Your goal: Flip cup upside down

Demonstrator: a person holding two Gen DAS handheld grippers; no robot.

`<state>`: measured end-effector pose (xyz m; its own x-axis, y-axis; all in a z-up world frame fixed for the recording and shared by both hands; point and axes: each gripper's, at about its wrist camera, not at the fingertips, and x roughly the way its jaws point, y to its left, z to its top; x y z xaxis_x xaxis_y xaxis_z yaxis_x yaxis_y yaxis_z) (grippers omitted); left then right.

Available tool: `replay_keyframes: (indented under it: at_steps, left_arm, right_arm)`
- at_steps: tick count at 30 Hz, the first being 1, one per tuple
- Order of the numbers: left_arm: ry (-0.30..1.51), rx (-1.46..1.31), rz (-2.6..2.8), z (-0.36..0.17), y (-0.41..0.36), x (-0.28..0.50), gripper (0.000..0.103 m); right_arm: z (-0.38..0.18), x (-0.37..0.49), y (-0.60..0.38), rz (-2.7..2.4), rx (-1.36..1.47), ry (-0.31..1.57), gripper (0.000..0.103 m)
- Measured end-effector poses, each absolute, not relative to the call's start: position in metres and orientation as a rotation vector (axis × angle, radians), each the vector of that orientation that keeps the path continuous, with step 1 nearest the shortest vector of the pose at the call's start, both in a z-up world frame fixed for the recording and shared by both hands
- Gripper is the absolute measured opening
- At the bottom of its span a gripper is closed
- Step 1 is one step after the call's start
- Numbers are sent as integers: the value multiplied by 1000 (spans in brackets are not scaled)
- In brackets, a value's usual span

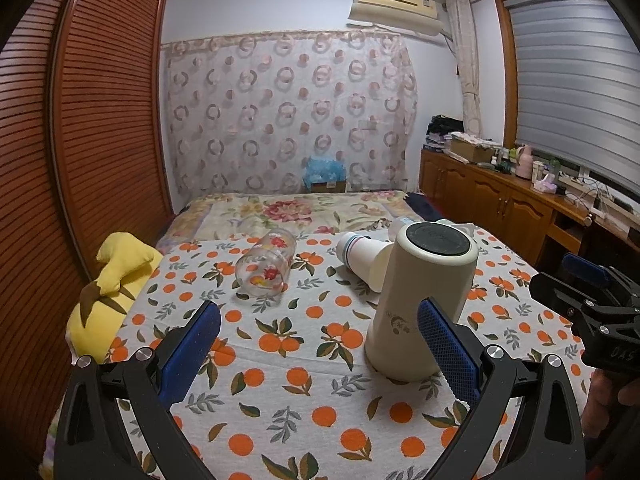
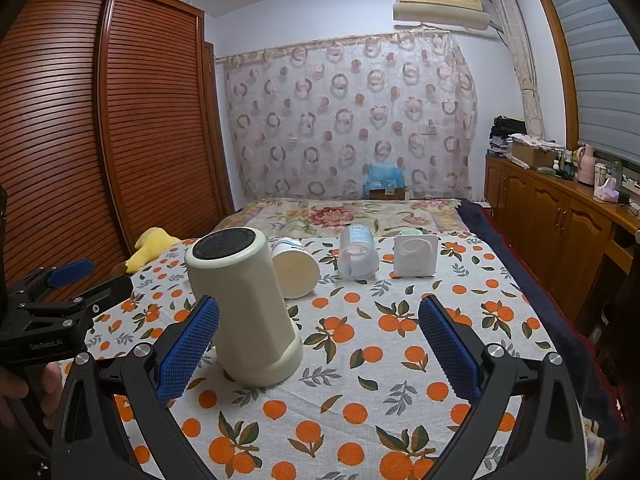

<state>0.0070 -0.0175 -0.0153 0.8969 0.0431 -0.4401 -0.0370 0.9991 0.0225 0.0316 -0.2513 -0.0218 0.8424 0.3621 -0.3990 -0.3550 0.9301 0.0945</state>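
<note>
Blue-padded left tongs stood spread wide and pinched nothing, low over the orange-print cloth on the bed. Right tongs were likewise spread and empty. Just past their tips stood the cream cup, mouth down on the cloth with its dark base uppermost; it sat beside the left pad of the right tongs, and whether they touched could not be told. Behind it a white paper cup lay on its side, with a clear flowered glass lying to the left and a clear plastic cup and a white square container to the right. Farther left, at the bed's edge, lay a yellow plush toy.
</note>
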Motion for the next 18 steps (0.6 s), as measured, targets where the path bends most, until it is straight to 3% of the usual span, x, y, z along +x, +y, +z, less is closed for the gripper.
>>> replay_keyframes:
  at_steps: [18]
  left_arm:
    - [455,13,40,-14,-17,6,95]
  right_arm:
    - [-22,31,-251,378,18,425,101]
